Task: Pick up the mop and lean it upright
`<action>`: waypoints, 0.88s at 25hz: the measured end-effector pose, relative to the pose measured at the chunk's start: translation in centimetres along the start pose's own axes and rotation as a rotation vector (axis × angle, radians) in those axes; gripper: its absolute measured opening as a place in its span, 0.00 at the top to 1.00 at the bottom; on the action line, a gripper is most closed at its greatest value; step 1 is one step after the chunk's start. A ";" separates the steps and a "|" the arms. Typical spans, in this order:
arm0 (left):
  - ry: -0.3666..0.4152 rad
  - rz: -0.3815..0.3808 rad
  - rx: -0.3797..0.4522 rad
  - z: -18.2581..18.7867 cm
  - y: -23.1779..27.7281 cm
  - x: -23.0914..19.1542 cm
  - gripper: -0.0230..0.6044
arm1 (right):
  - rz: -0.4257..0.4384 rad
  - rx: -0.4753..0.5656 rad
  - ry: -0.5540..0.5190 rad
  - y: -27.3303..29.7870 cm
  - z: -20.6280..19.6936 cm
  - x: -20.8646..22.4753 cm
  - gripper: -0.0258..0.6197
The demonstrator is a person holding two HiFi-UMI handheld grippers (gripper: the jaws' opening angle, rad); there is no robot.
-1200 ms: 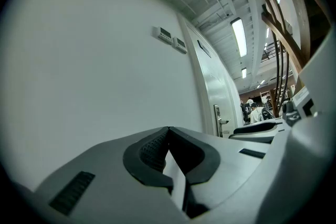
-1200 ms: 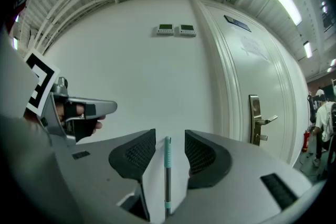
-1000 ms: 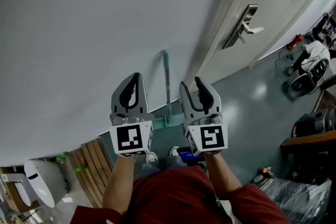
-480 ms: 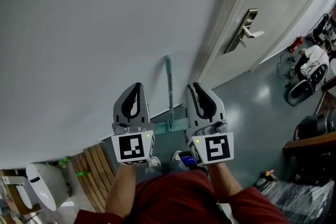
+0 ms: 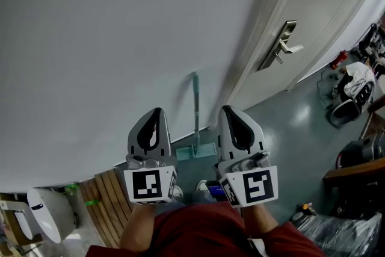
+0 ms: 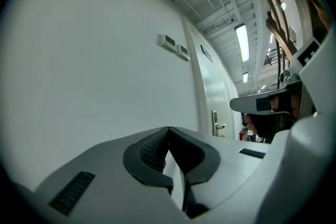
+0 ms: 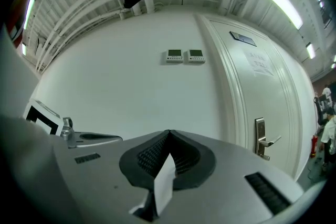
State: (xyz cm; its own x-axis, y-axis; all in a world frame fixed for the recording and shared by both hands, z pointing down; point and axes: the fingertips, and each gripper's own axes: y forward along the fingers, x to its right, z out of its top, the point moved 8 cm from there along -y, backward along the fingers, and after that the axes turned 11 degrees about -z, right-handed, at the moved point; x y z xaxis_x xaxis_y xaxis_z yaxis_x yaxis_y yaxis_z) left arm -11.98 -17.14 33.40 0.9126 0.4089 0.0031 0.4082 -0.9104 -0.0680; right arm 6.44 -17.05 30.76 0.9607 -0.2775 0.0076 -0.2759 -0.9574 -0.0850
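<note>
The mop stands upright against the white wall, its teal handle (image 5: 195,102) leaning on the wall and its flat teal head (image 5: 197,152) on the grey floor. Both grippers are held up in front of me, apart from the mop, one on each side of the handle in the head view. My left gripper (image 5: 157,110) (image 6: 168,127) is shut with nothing in it. My right gripper (image 5: 227,108) (image 7: 169,131) is also shut, its jaws meeting at the tips with nothing between them.
A white door (image 5: 313,15) with a metal lever handle (image 5: 278,45) is right of the mop. A slatted wooden board (image 5: 107,195) and a white object (image 5: 45,207) lie at lower left. Bags and clutter (image 5: 352,84) sit at the right. Two wall panels (image 7: 185,55) hang above.
The right gripper's jaws have closed from open to shut. Both grippers have drawn back and down, away from the mop, which stays leaning on the wall.
</note>
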 end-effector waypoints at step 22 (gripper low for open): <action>0.036 -0.008 0.000 0.7 0.3 0.4 0.95 | -0.026 -0.054 -0.015 0.9 -1.8 0.4 0.94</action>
